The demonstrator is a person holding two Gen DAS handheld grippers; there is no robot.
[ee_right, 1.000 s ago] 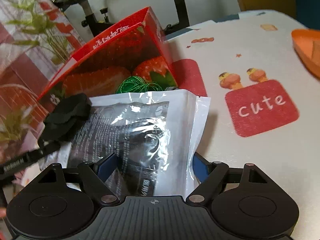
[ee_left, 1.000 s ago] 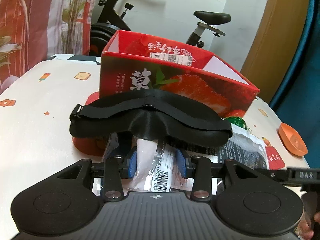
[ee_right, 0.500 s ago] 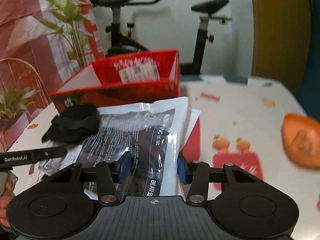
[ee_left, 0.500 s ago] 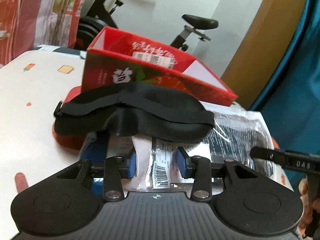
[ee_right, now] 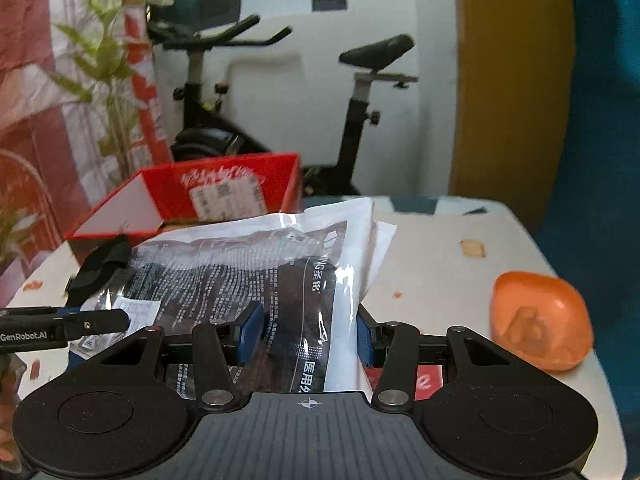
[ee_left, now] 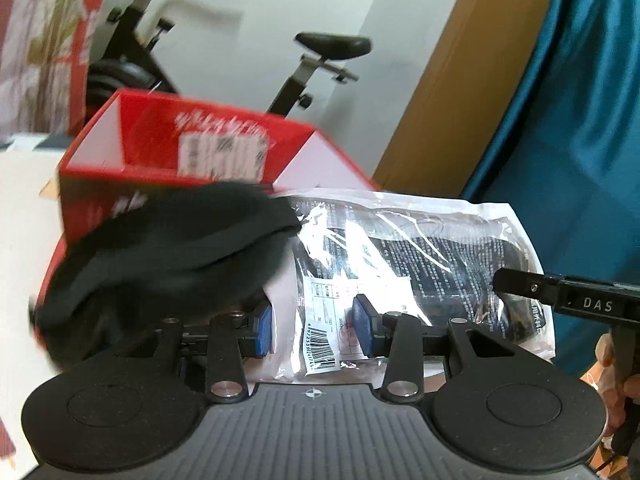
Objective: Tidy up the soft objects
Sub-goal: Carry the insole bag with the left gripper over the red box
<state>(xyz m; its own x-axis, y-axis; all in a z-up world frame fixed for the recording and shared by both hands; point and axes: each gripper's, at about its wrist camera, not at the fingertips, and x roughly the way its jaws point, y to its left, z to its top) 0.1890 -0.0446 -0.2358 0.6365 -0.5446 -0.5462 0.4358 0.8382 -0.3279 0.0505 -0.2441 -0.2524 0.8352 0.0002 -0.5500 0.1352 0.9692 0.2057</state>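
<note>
My left gripper (ee_left: 314,330) is shut on a small white packet (ee_left: 320,320) with a barcode label. A black eye mask (ee_left: 172,256) lies draped over that packet and the left finger, blurred. My right gripper (ee_right: 306,334) is shut on a large clear plastic bag (ee_right: 256,264) with dark contents and white print, held up off the table. In the left wrist view the same bag (ee_left: 440,248) lies to the right of the packet, partly behind it. An open red strawberry box (ee_left: 192,148) stands just beyond both; the right wrist view shows the box (ee_right: 224,188) too.
An orange bowl (ee_right: 540,320) sits at the table's right side. The white patterned table (ee_right: 440,260) ends at a rounded far edge. An exercise bike (ee_right: 360,80) stands behind it, a blue curtain (ee_left: 580,120) hangs on the right, and a person's hand holds each gripper.
The right jaws closed on the large bag and lifted it off the table. The left gripper rose and swung with its packet; the eye mask slid toward the left side.
</note>
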